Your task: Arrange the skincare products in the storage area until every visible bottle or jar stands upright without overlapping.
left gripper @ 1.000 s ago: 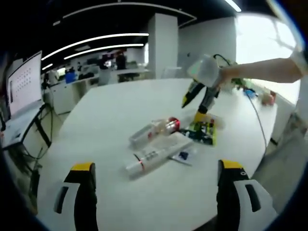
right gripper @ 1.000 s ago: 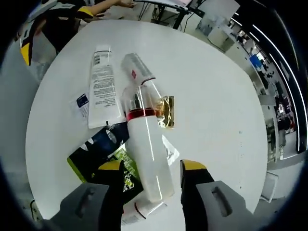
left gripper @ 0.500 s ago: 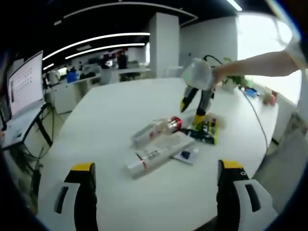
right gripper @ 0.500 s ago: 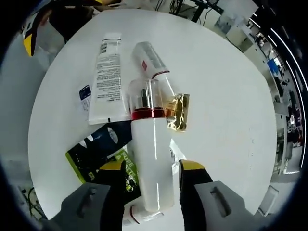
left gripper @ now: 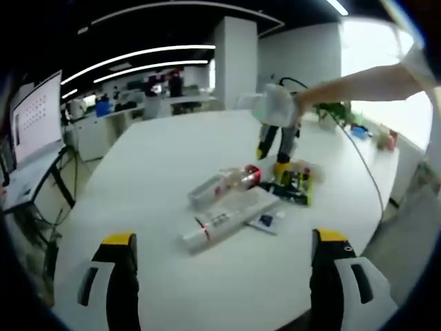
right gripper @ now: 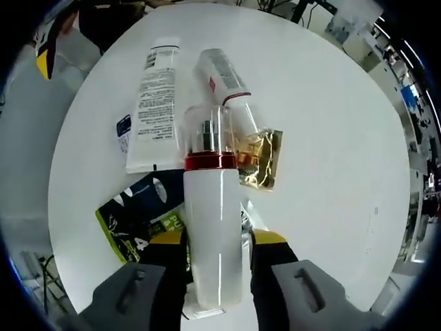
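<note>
A white bottle [right gripper: 212, 227] with a red ring and clear cap lies on top of the pile, and my right gripper [right gripper: 217, 238] is shut on its white body, one jaw on each side. Beside it lie a white tube [right gripper: 155, 103], a clear bottle [right gripper: 220, 76], a gold sachet [right gripper: 263, 162] and a dark green packet [right gripper: 134, 210]. In the left gripper view the right gripper [left gripper: 273, 157] stands over the red-ringed bottle [left gripper: 249, 177], with the tube [left gripper: 224, 219] nearer. My left gripper [left gripper: 227, 276] is open and held well back from the pile.
All this lies on a round white table [left gripper: 151, 158] whose edge curves close on the right. A small blue sachet [left gripper: 266, 221] lies by the tube. A person's arm [left gripper: 365, 83] reaches in from the right. A monitor [left gripper: 34, 117] stands off to the left.
The right gripper has come down over the white bottle and its jaws have narrowed onto it. In the left gripper view it has shifted leftward over the pile. The left gripper has not moved.
</note>
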Motion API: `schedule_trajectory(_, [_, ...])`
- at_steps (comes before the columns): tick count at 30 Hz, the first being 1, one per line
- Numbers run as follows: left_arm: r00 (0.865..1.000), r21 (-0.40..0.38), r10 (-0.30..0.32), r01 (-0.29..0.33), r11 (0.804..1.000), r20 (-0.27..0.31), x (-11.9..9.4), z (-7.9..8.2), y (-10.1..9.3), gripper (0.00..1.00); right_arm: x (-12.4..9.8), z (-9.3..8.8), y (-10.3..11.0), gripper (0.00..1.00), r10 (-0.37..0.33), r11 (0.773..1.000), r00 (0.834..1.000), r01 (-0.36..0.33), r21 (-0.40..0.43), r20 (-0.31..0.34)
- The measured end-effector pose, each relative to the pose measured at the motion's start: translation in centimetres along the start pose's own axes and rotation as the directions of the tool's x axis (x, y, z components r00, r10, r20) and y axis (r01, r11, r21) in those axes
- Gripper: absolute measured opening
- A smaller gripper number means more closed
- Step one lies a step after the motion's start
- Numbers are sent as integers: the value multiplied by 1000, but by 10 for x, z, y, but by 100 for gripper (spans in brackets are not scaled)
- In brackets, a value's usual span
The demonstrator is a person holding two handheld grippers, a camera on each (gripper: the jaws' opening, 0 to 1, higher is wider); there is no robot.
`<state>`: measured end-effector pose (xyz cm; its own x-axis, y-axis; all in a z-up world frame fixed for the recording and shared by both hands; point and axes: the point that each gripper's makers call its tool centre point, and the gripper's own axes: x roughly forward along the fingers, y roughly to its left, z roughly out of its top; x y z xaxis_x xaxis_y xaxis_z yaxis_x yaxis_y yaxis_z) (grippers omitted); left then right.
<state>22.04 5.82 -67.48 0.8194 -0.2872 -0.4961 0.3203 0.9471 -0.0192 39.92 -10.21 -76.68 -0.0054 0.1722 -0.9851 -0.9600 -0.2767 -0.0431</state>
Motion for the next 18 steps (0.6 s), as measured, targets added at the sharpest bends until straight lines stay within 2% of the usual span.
schedule_trajectory(6, [1000, 0, 0, 0, 1000, -7, 0, -1, 0, 98, 1, 0, 7, 31, 37, 999, 999, -37, 17, -8])
schedule_trajectory(8, [1000, 0, 0, 0, 1000, -8, 0, -2, 0, 98, 1, 1, 9, 30, 50, 999, 999, -50, -13, -11])
schedule_trajectory(18, [1000, 7, -4, 4, 1000, -22, 1, -4, -1, 98, 5, 2, 9, 33, 42, 999, 998, -43, -26, -43])
